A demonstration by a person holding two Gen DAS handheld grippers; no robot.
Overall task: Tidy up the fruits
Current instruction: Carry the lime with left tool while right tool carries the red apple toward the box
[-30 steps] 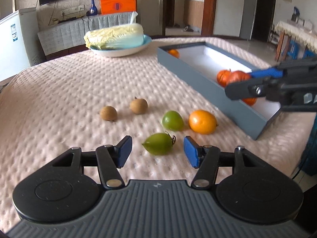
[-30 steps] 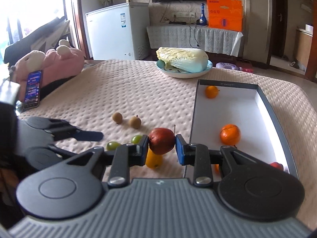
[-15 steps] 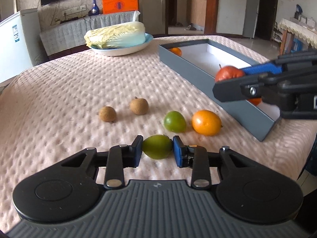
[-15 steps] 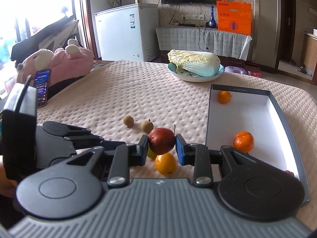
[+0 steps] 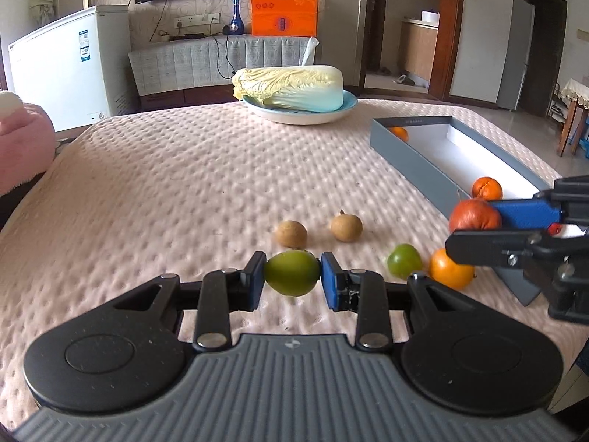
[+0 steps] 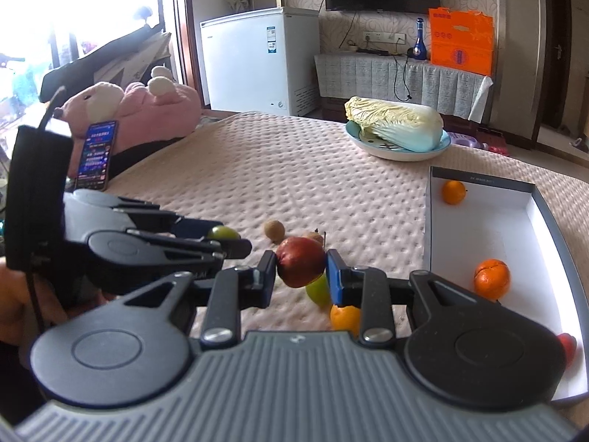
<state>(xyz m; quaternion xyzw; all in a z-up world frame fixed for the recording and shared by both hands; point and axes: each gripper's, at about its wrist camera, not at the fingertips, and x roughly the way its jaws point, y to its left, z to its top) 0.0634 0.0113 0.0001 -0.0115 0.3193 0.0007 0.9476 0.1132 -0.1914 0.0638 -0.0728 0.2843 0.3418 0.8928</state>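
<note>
My left gripper (image 5: 292, 274) is shut on a green fruit (image 5: 292, 273), lifted a little above the cream bedspread (image 5: 184, 184). My right gripper (image 6: 301, 269) is shut on a dark red fruit (image 6: 300, 266); in the left wrist view this red fruit (image 5: 474, 215) hangs at the right, near the grey box (image 5: 412, 151). On the spread lie two brown fruits (image 5: 290, 234) (image 5: 346, 227), a second green fruit (image 5: 404, 260) and an orange (image 5: 450, 273). Inside the box (image 6: 429, 213) lie two oranges (image 6: 453, 192) (image 6: 491, 279) and a red fruit (image 6: 567, 346) at its near corner.
A napa cabbage (image 5: 291, 88) rests on a blue plate (image 5: 349, 105) at the far side of the spread. A pink plush toy (image 6: 147, 110) and a phone (image 6: 95, 154) sit at the left edge. A white freezer (image 6: 257, 59) stands behind.
My left gripper closed on the green fruit and lifted it off the spread. My right gripper, still holding the red fruit, shifted a little beside the box.
</note>
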